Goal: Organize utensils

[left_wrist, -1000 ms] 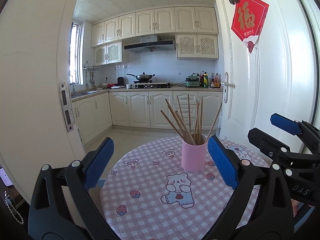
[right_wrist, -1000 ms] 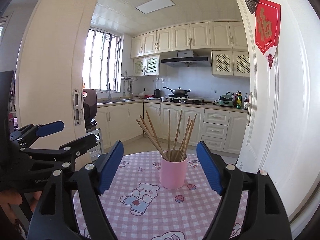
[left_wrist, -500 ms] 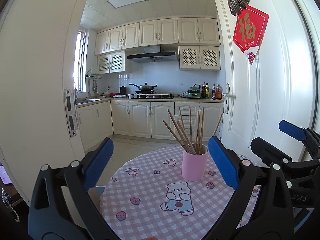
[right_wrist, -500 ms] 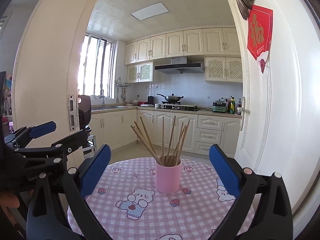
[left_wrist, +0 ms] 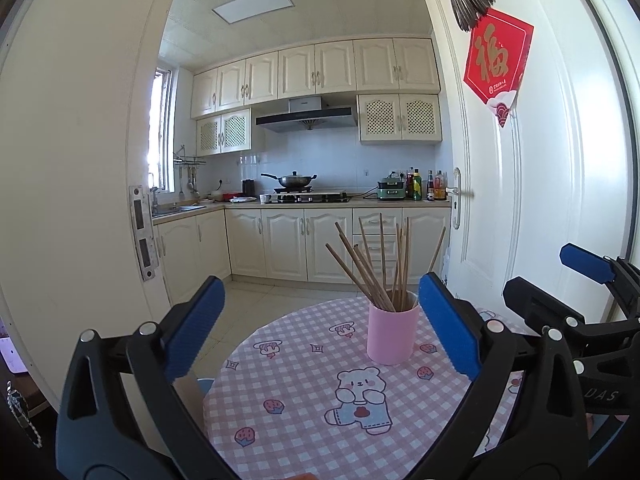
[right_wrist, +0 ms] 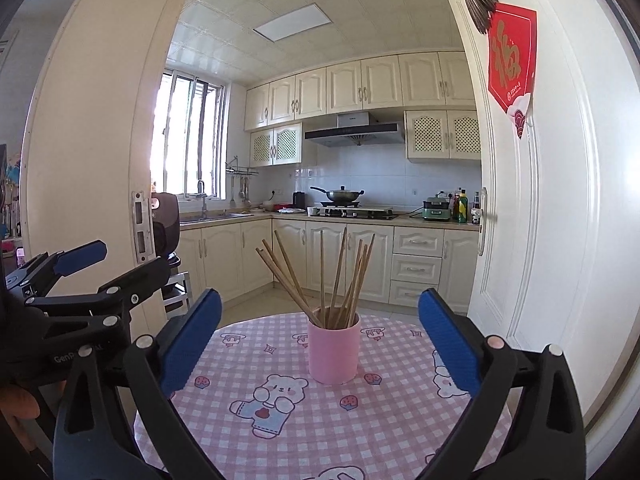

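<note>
A pink cup of chopsticks stands upright on a round counter under a pink checked cloth with bear prints, at the doorway of a cream kitchen. The right gripper hovers level before the cup, its jaws just opened wide, nothing between them. The left gripper hangs alongside, jaws also wide and empty, the cup just inside its right pad. A red paper charm hangs on the open door
</note>
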{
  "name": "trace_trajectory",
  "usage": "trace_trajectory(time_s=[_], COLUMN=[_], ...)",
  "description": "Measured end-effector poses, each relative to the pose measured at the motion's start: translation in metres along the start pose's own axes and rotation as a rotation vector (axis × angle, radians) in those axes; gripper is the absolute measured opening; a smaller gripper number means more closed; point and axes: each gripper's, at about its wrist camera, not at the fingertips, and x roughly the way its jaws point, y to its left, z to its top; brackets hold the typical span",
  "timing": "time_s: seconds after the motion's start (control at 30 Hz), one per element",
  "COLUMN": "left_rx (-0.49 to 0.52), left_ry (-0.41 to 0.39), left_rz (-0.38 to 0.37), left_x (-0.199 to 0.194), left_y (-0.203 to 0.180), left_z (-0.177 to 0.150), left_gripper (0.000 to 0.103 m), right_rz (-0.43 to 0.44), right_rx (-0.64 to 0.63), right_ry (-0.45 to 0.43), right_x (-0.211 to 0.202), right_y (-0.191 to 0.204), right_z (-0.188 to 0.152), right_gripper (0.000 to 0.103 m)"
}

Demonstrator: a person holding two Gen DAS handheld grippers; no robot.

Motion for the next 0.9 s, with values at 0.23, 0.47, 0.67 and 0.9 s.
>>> trace_trajectory(time_s=[0.23, 0.47, 0.67, 0.9], left_rx=[0.006, 0.005, 0.011, 0.011], left_ry=[-0.002, -0.006, -0.003, -0.007], left_rz=[-0.001, -0.001, 0.002, 0.0], left_x=[0.0004, 0.001, 0.0016, 0.0012], left_y=[-0.0013, -0.0002, -0.0004, -0.0004], left_z=[-0.0021, -0.003, -0.0041, -0.0025], left_gripper=[0.096, 0.097, 0.097, 0.097], right_rz=[-0.001, 0.001, 0.002, -0.001], right_rx=[0.004, 0.014, 0.017, 0.019], right_ry=[0.004, 0.003, 0.008, 0.002], right_x=[0.0009, 0.0019, 0.0031, 0.0022], right_y=[-0.0005, -0.0001, -0.0002, -0.0002], right_z=[-0.0014, -0.0028, -0.0038, -0.0038], right_gripper=[0.095, 0.095, 0.095, 0.095])
